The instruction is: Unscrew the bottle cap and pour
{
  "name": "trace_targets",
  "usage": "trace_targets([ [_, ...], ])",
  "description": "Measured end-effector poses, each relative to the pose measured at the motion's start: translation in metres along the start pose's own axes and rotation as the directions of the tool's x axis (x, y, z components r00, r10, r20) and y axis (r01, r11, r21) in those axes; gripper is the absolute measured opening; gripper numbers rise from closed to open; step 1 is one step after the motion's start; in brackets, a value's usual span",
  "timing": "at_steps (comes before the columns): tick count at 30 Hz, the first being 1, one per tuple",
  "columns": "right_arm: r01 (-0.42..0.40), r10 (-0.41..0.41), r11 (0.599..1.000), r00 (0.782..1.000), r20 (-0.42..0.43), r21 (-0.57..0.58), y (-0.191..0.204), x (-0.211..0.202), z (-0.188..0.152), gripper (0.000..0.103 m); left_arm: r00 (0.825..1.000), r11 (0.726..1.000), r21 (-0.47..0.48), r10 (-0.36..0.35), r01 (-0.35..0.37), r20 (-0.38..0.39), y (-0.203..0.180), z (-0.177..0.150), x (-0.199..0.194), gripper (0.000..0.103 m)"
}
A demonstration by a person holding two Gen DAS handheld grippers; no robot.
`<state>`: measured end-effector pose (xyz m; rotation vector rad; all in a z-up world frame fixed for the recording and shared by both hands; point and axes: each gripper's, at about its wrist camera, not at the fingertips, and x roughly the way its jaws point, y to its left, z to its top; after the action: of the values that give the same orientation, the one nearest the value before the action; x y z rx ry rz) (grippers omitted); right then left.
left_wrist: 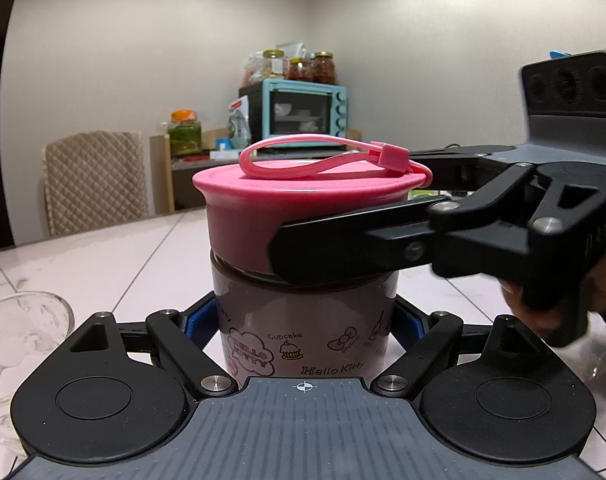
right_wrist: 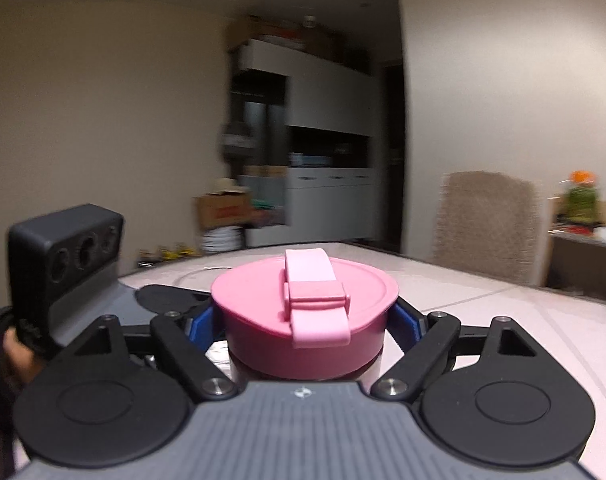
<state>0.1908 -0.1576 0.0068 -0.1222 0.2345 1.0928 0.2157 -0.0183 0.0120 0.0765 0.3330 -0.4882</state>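
The pale tiled worktop [left_wrist: 103,248] carries a printed bottle [left_wrist: 303,320] standing upright at its middle, with a clear glass [left_wrist: 19,340] just to its left. The left gripper [left_wrist: 303,332] is closed on the bottle's body, blue pads pressing both sides. The right gripper [right_wrist: 303,320] is clamped on the pink cap [right_wrist: 303,316], which sits on the bottle with its strap [left_wrist: 303,156] looped over the top

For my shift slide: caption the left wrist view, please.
Left gripper clamps the Hello Kitty bottle while right gripper grips its pink cap.
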Motion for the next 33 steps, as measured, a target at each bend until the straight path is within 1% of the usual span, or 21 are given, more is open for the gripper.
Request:
trace_targets([
  [1, -0.04, 0.04, 0.999, 0.999, -0.002, -0.007, -0.006, 0.0, 0.001, 0.085, 1.0, 1.0, 0.0, 0.0, 0.0, 0.0, 0.0, 0.0, 0.0, 0.09],
  [5, -0.132, 0.132, 0.991, 0.991, -0.01, -0.037, -0.018, 0.0, 0.005, 0.085, 1.0, 1.0, -0.001, 0.0, 0.0, 0.0, 0.001, 0.0, 0.0, 0.09],
  [8, -0.158, 0.158, 0.986, 0.987, -0.013, -0.045, -0.021, 0.0, 0.009, 0.085, 1.0, 1.0, -0.001, -0.001, 0.001, 0.0, 0.0, 0.001, 0.0, 0.09],
  [12, -0.155, 0.155, 0.987, 0.988, -0.013, -0.04, -0.02, 0.001, 0.012, 0.085, 1.0, 1.0, -0.002, -0.001, 0.001, 0.0, 0.001, 0.001, 0.0, 0.09],
  [15, -0.143, 0.142, 0.99, 0.989, -0.043, -0.022, -0.019, 0.004, 0.015, 0.087, 1.0, 1.0, -0.001, -0.001, 0.001, -0.001, 0.001, 0.002, 0.001, 0.09],
  [20, -0.088, 0.088, 0.996, 0.996, -0.016, -0.016, -0.016, -0.004, 0.01, 0.09, 1.0, 1.0, -0.002, -0.001, 0.001, -0.001, 0.002, 0.002, 0.001, 0.09],
  [22, -0.044, 0.044, 0.999, 0.999, -0.003, -0.011, -0.009, -0.009, 0.014, 0.092, 1.0, 1.0, -0.001, -0.001, 0.001, -0.001, 0.002, 0.002, 0.001, 0.09],
  [25, 0.022, -0.022, 1.0, 1.0, -0.018, 0.0, 0.002, -0.011, 0.018, 0.094, 1.0, 1.0, -0.002, -0.001, 0.001, -0.001, 0.001, 0.003, 0.001, 0.09],
  [28, 0.084, -0.083, 0.996, 0.996, -0.017, 0.021, 0.01, -0.011, 0.019, 0.094, 1.0, 1.0, -0.003, -0.002, 0.002, -0.001, 0.002, 0.002, 0.001, 0.09],
  [30, 0.142, -0.142, 0.989, 0.99, 0.002, 0.035, 0.019, -0.014, 0.021, 0.095, 1.0, 1.0, -0.003, -0.002, 0.002, -0.001, 0.002, 0.003, 0.001, 0.09],
  [33, 0.201, -0.201, 0.979, 0.979, 0.01, 0.037, 0.029, -0.013, 0.02, 0.095, 1.0, 1.0, -0.003, -0.001, 0.001, -0.001, 0.003, 0.003, 0.001, 0.09],
])
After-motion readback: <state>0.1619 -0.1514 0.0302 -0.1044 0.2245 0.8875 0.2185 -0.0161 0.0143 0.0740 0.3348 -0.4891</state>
